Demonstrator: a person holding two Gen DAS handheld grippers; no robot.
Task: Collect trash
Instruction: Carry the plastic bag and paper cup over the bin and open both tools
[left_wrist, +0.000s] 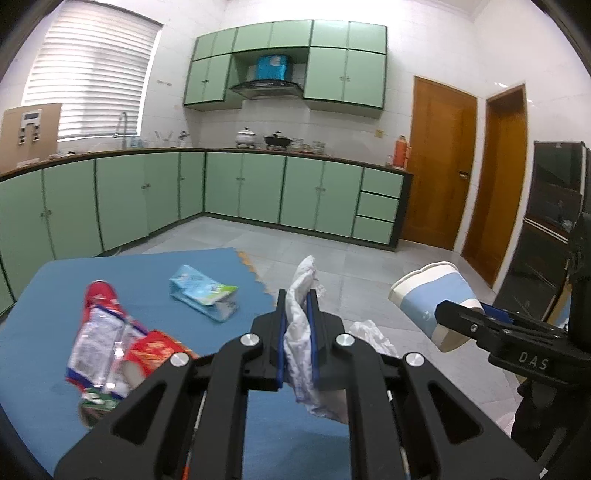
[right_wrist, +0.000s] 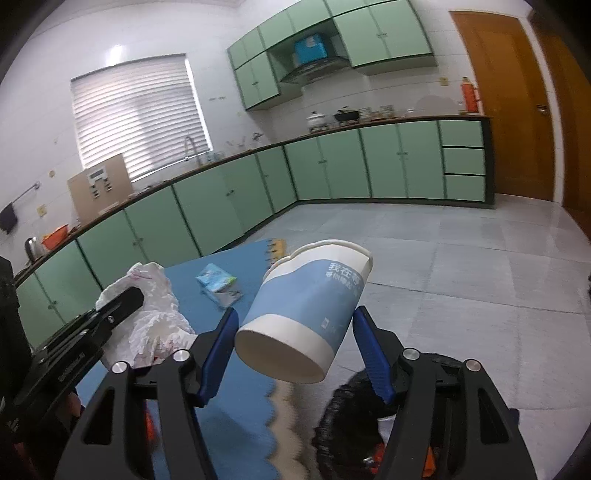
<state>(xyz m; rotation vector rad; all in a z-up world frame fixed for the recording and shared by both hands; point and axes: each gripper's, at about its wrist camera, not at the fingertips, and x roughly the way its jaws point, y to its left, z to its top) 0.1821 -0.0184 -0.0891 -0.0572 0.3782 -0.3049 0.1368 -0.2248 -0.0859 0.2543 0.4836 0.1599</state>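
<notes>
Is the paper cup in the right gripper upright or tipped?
Tipped: the paper cup lies slanted in the right gripper, base toward the camera, rim pointing away.

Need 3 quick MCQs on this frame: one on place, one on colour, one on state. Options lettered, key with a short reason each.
1. Where does the light blue snack bag lie?
A. on the blue mat
B. on the counter
C. inside the cup

2. What colour is the band on the paper cup?
A. red
B. light blue
C. green

3. What does the left gripper hold?
A. nothing, wide open
B. the paper cup
C. crumpled white tissue

Key: 1 A, the bag rests flat on the blue mat. 2 B, a light blue band runs between the cup's white rim and base. 3 C, the white tissue is pinched between the fingers, while the right gripper clasps the cup.
</notes>
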